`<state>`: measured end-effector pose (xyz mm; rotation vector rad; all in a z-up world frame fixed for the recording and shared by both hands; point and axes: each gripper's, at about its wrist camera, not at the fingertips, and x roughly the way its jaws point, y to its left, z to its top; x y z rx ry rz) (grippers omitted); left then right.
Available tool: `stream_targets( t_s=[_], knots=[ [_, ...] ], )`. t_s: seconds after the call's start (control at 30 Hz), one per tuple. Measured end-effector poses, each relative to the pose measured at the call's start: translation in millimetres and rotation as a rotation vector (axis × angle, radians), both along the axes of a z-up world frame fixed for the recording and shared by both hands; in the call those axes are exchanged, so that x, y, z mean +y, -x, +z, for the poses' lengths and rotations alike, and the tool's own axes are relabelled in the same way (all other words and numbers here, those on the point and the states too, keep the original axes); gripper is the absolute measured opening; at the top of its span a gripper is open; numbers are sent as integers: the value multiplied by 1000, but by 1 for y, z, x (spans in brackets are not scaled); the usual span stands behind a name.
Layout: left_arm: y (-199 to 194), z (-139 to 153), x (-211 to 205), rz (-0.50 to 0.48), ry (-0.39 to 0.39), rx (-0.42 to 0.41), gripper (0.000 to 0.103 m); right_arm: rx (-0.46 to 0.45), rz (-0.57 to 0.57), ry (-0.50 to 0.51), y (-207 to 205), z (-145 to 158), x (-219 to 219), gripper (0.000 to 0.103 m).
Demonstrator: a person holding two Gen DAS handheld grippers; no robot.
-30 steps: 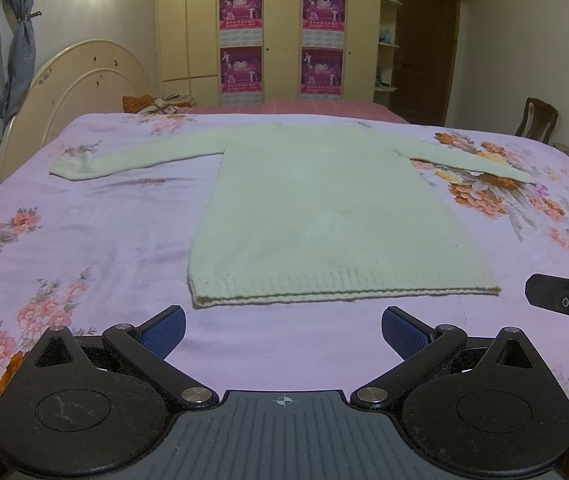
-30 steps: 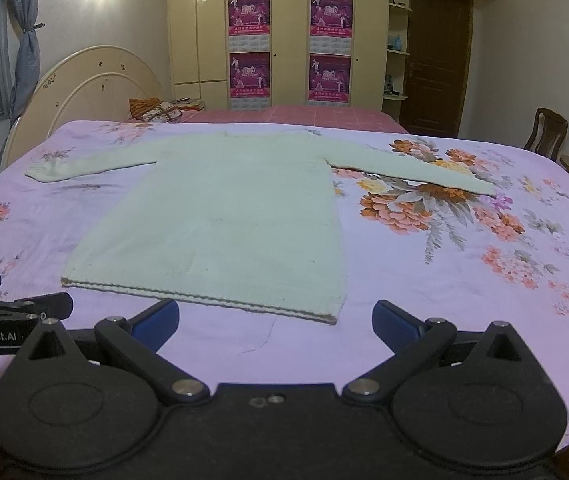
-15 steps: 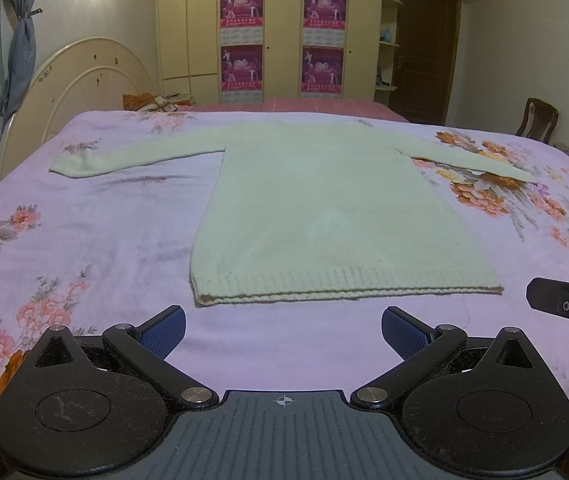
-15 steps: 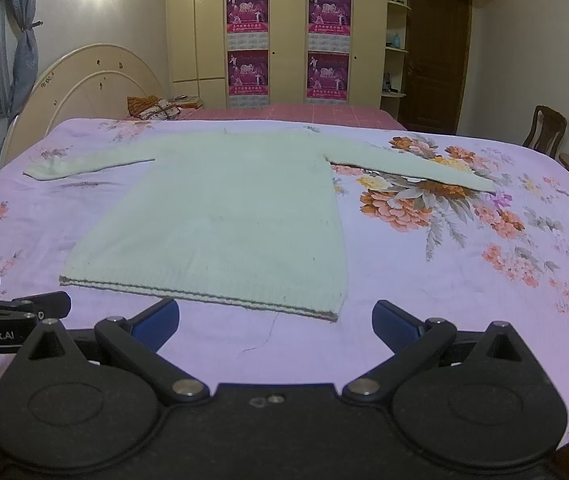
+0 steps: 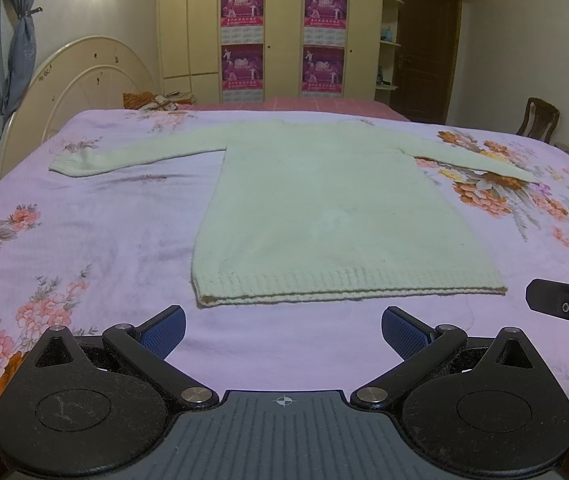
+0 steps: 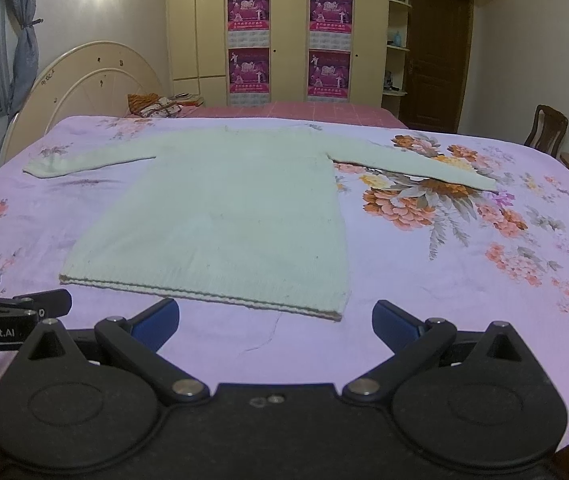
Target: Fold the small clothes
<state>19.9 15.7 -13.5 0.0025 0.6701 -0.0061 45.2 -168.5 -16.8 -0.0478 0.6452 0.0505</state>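
A: Where was the sweater (image 5: 324,216)?

B: It lay flat in the middle of the bed (image 5: 96,240), pale green-white knit, with its ribbed hem (image 5: 348,290) turned toward the near edge and its neck toward the far edge. Both sleeves were spread out sideways, the left sleeve (image 5: 124,158) reaching toward the far left corner by the headboard (image 5: 84,76), the right sleeve (image 6: 416,164) running across the orange flower print toward the right edge.

A: And the cover under it?

B: A lilac bedspread (image 6: 464,280) printed with pink and orange flowers. It looked mostly smooth, with a faint crease just in front of the hem.

A: How did the claws stand?

B: The left claw (image 5: 283,330) hovered over the near edge of the bed, its blue-padded fingers (image 5: 164,330) spread wide and holding nothing. The hem lay just beyond them, not touched. The right claw (image 6: 275,322) was spread in the same way, empty, with the hem's right corner lying just past the gap between its fingers. Each claw showed at the rim of the other's view, side by side along the near edge.

A: Anything farther off?

B: A cream wardrobe (image 5: 284,28) with four magenta posters (image 5: 242,6) stood behind the bed, a dark wooden door (image 6: 438,52) to its right, a wooden chair (image 6: 544,126) past the far right corner, and a grey-blue curtain (image 5: 20,40) on the left. Some folded patterned cloth (image 6: 156,106) sat near the headboard.
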Motion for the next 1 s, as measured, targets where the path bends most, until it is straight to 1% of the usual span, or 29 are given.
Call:
stream_targets(
  t_s=[0.77, 0.87, 0.9, 0.97, 1.0],
  knots=[
    [-4, -1, 4, 6, 4, 3, 103, 7, 10, 2, -5, -3, 6, 102],
    [-5, 1, 10, 17, 79, -3, 103, 8, 11, -3, -8, -3, 6, 102],
    [-7, 2, 11, 21, 84, -16, 103, 9, 12, -6, -9, -3, 5, 102],
    [-11, 3, 10, 32, 66, -34, 103, 7, 5, -21, -13, -2, 0, 102],
    [-16, 4, 11, 20, 72, -36, 103, 5, 2, -25, -15, -1, -1, 102]
  ],
)
